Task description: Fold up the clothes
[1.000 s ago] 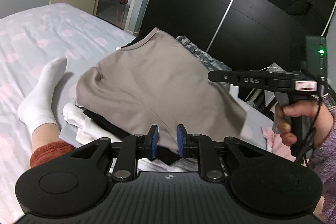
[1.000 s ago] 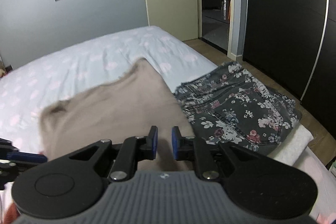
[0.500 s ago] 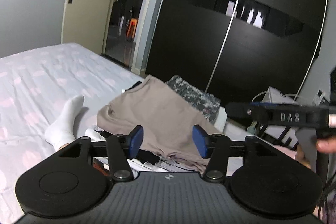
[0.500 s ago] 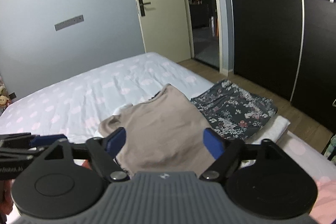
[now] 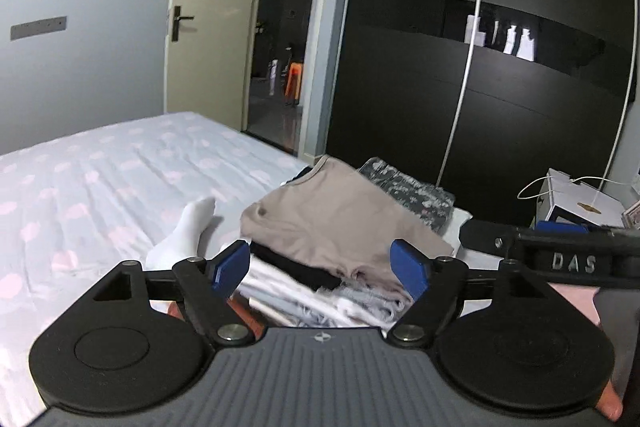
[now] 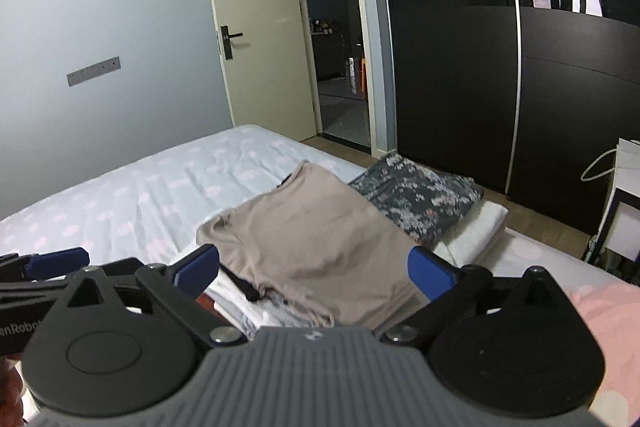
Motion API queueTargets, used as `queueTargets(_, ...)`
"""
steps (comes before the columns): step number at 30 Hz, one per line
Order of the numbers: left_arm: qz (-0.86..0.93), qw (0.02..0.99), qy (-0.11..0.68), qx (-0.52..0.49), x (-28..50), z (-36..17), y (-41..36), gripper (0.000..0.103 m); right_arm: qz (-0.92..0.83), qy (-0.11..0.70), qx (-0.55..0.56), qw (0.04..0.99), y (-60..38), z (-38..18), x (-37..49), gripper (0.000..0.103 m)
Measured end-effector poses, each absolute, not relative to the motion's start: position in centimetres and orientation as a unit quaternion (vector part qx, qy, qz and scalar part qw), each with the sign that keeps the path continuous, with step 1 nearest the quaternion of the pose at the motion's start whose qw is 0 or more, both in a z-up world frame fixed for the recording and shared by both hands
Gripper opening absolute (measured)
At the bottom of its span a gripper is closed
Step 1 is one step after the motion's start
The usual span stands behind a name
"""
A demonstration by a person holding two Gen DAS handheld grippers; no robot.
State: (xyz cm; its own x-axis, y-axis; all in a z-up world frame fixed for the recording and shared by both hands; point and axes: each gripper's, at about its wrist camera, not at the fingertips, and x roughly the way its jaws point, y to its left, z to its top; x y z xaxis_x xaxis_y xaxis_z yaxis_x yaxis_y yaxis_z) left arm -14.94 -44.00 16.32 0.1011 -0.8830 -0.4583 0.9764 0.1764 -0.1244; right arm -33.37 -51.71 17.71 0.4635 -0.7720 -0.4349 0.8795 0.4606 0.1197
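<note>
On the bed (image 5: 120, 163), near its right edge, a folded beige shirt (image 5: 340, 223) is seen lying flat atop a stack (image 5: 320, 295) of white and black garments. Just right of the stack, floral trousers (image 6: 416, 191) are laid on a folded white cloth (image 6: 480, 227).

Left gripper (image 5: 320, 267): blue pads spread wide, nothing held; raised above the near end of the stack and clear of the shirt. Right gripper (image 6: 314, 269): pads likewise spread wide and empty, framed over the shirt's near edge without contact. Each gripper is caught at the edge of the other's view, right gripper marked "DAS".

A white sock (image 5: 184, 227) on a foot is noted on the sheet, just left of the stack. Pink fabric (image 6: 608, 311) is seen at the near right. Far side: a cream door (image 6: 260, 39) stood open, a black wardrobe (image 6: 500, 67) on the right. A white box (image 5: 576, 203) is placed by the wardrobe, far right.
</note>
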Motion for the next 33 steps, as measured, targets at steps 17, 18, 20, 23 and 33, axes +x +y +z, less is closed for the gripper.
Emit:
queueTargets(17,-0.593,0.751,0.262,0.122,-14.8,11.3,-42.9,0.077,-0.505,0.212,0.168,0.82,-49.4,12.2,-33.1,0.101)
queueTargets(18,-0.593,0.752,0.26,0.123,-14.8,11.3,-42.8,0.077,-0.502,0.213,0.17,0.821,-49.4,12.0,-33.1,0.101)
queueTargets(20,-0.594,0.753,0.256,0.123,-14.8,11.4,-42.7,0.077,-0.502,0.213,0.169,0.821,-49.3,11.9,-33.1,0.101)
queueTargets(23,-0.596,0.752,0.254,0.123,-15.0,11.6,-42.6,0.077,-0.502,0.214,0.173,0.82,-49.2,11.7,-33.0,0.101)
queueTargets(33,-0.592,0.754,0.254,0.125,-15.1,11.9,-42.6,0.076,-0.507,0.206,0.184,0.817,-48.7,11.6,-33.1,0.101)
